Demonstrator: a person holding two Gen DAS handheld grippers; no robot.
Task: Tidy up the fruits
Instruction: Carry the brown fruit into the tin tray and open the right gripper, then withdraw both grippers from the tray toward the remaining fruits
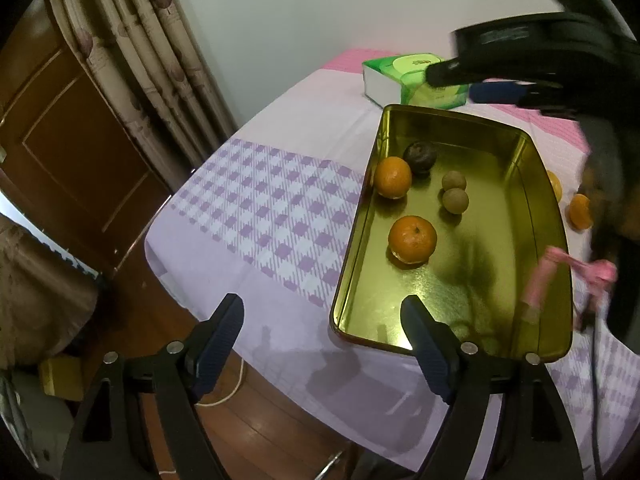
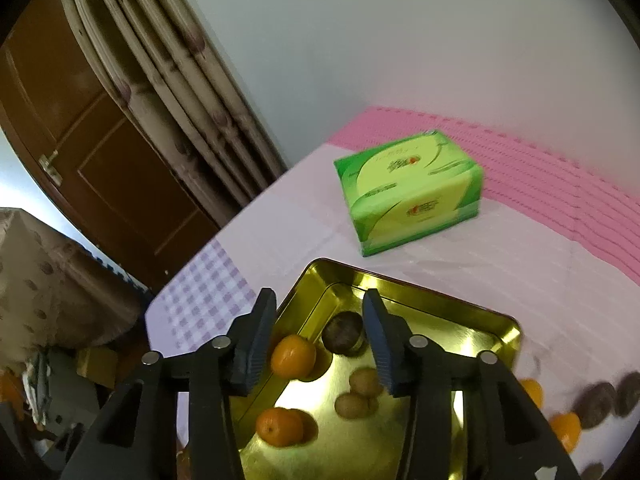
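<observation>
A gold metal tray (image 1: pixel 540 200) lies on the checked tablecloth. Inside it are two oranges (image 1: pixel 394 177) (image 1: pixel 412 240), a dark round fruit (image 1: pixel 419 156) and two small brown fruits (image 1: pixel 454 181) (image 1: pixel 455 201). My left gripper (image 1: pixel 322 308) is open and empty at the tray's near left corner. My right gripper (image 2: pixel 318 298) hangs above the tray's far end, jaws apart and holding nothing. The dark fruit (image 2: pixel 342 334) lies in the tray below them. More oranges (image 2: pixel 566 430) and dark fruits (image 2: pixel 596 404) lie on the cloth right of the tray (image 2: pixel 508 326).
A green tissue box (image 2: pixel 412 196) stands beyond the tray near the pink strip of cloth. The table edge (image 1: pixel 168 216) runs along the left, with a curtain and a brown door behind. A blurred pink item (image 1: pixel 576 268) is by the tray's right rim.
</observation>
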